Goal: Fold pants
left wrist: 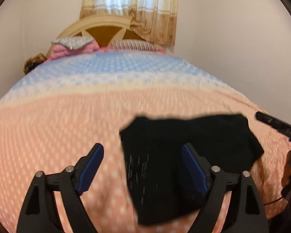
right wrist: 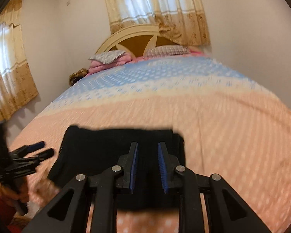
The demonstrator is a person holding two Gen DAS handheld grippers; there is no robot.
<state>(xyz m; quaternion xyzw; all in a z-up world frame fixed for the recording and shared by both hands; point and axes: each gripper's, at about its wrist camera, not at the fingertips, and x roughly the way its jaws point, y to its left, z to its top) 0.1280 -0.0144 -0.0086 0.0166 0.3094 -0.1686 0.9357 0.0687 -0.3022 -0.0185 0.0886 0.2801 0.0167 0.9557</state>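
Pants [left wrist: 184, 155]: solid black, faint pale flecks on the near part. Bedspread [left wrist: 67, 126]: peach-pink with small white dots; a cream band, then light blue with white dots toward the headboard [right wrist: 137, 38], which is cream with brown panels. Curtain [right wrist: 155, 9]: cream, tan patterned border. Pillow [right wrist: 106, 56]: grey-white print, on pink bedding. Gripper pads [right wrist: 133, 165]: blue, on black frames.
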